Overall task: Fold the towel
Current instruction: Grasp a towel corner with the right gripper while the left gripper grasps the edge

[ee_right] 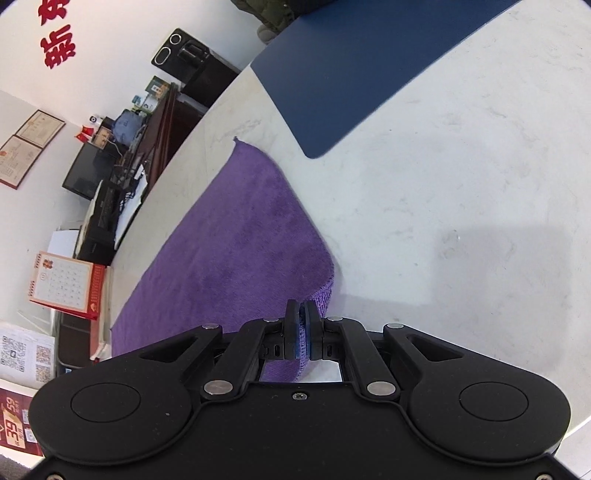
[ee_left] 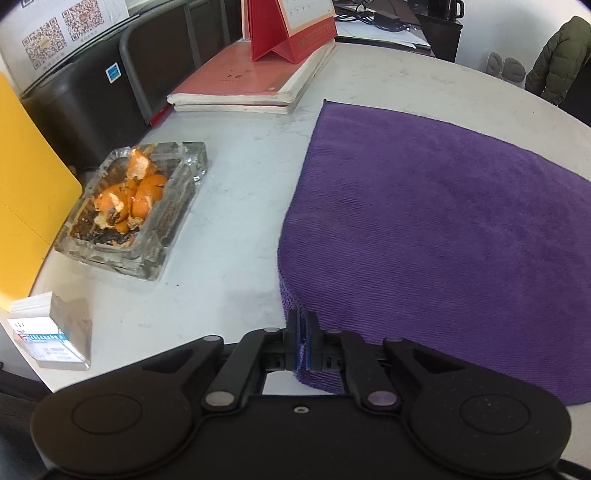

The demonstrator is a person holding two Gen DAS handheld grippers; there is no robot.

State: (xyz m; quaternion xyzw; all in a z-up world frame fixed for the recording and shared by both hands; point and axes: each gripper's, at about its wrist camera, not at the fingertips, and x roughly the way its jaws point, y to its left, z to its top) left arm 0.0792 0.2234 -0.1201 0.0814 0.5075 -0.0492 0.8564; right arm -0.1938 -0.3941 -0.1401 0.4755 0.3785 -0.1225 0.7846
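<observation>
Both my jaws are clamped on the near edge of the purple towel [ee_left: 443, 229].

My left gripper [ee_left: 303, 343] pinches a fold of cloth at the towel's near left corner; my right gripper [ee_right: 303, 332] pinches the near right corner, and the rest lies flat on the pale counter [ee_left: 236, 192] ahead of both. Only the left view gives me the glass ashtray [ee_left: 136, 210] with orange peel, the stacked books [ee_left: 251, 85] and the red desk calendar [ee_left: 291, 29]. Only the right view gives me the dark blue mat [ee_right: 362, 66] beyond the towel's far corner.
</observation>
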